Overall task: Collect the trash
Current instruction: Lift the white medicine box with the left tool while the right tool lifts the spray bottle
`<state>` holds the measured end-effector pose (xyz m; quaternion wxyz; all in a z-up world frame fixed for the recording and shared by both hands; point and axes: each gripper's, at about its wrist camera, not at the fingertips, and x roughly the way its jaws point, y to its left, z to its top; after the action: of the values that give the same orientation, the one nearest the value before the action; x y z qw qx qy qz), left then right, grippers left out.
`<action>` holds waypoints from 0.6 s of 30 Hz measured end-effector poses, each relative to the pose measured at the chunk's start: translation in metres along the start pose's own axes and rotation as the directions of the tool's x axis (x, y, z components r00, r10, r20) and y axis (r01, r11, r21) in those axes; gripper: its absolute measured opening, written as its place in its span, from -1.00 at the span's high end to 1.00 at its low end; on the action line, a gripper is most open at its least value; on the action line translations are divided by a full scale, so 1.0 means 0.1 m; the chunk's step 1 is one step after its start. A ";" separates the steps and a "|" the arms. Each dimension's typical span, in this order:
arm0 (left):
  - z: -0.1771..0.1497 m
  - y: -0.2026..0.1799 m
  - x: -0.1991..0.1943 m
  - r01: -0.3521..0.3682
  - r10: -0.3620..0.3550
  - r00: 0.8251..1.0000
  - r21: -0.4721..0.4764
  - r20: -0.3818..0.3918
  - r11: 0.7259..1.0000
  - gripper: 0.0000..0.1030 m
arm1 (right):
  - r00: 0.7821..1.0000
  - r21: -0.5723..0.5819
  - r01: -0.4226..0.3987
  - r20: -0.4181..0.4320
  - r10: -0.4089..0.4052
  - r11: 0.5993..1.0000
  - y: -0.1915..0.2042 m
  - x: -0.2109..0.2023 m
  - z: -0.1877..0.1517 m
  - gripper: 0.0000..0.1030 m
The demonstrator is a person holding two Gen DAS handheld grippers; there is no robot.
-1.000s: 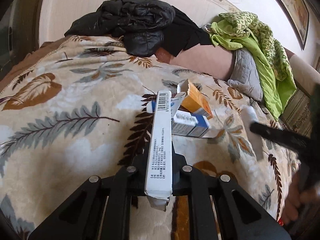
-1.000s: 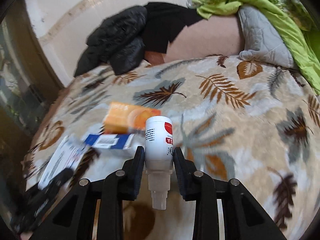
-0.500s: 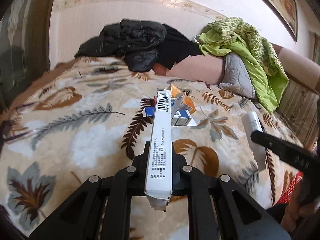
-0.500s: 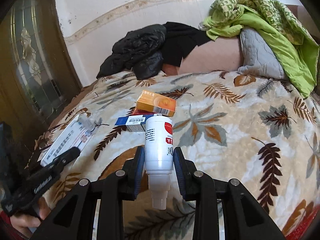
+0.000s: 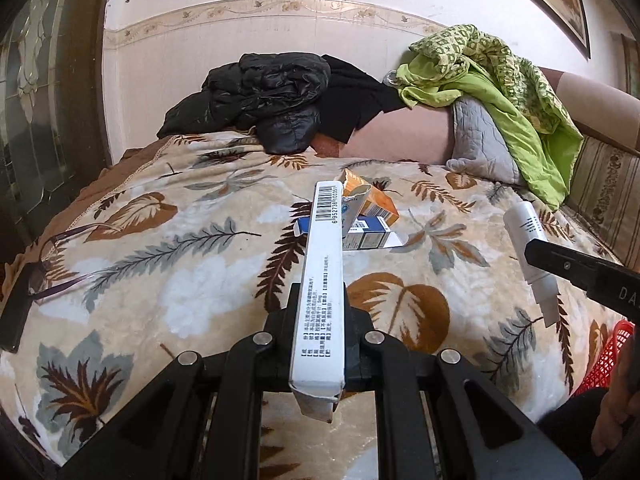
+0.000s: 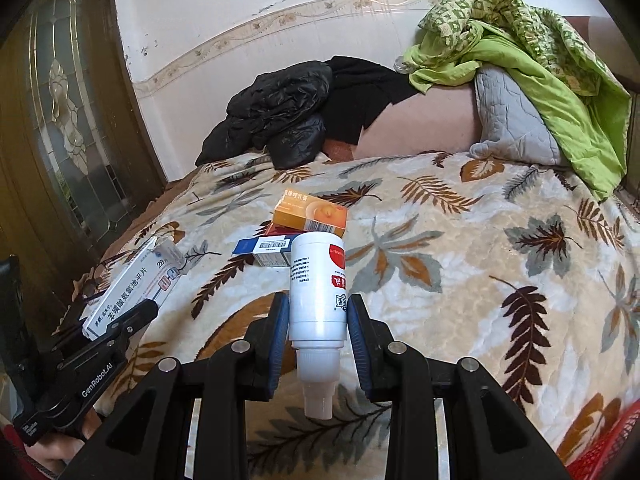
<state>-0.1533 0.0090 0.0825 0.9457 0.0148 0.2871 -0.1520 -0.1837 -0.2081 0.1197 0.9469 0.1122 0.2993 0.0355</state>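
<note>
Blanket (image 6: 460, 292) with leaf print spreads beyond both grippers. Ahead lie an orange box (image 6: 310, 215) and blue box (image 6: 266, 249), uncollected. Left gripper (image 5: 320, 322) clamps a flat white carton (image 5: 322, 276) edgewise; right gripper (image 6: 318, 320) pinches a white spray bottle (image 6: 318, 288), nozzle rearward, likely for binning.

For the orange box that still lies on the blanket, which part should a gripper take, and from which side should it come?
Probably grip the orange box across its two long faces, near the middle, coming from above. It rests tilted on top of the blue and white box, so its upper edges stand free of the blanket, while a low approach would likely push the pile.
</note>
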 end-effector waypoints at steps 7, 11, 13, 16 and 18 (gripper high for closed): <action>0.01 -0.03 0.03 -0.017 0.017 1.000 0.023 -0.004 1.000 0.75 | 1.000 0.005 -0.006 -0.010 0.006 1.000 0.01 0.04 0.00 0.38; 0.01 -0.02 0.05 -0.017 0.017 1.000 0.016 -0.008 1.000 0.75 | 1.000 0.002 -0.009 -0.017 0.009 1.000 0.01 0.07 0.01 0.38; 0.01 -0.02 0.07 -0.012 0.012 1.000 0.012 -0.013 1.000 0.75 | 1.000 0.002 -0.011 -0.018 0.011 1.000 0.01 0.07 0.01 0.38; 0.01 -0.03 0.08 -0.008 0.008 1.000 0.014 -0.014 1.000 0.75 | 1.000 0.006 -0.014 -0.021 0.014 1.000 0.00 0.08 0.01 0.38; 0.01 -0.03 0.09 -0.005 0.006 1.000 0.016 -0.016 1.000 0.75 | 1.000 0.009 -0.015 -0.022 0.015 1.000 -0.01 0.08 0.01 0.38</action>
<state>-0.1465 0.0031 0.0785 0.9437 0.0244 0.2932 -0.1515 -0.1760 -0.2080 0.1159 0.9428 0.1181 0.3089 0.0425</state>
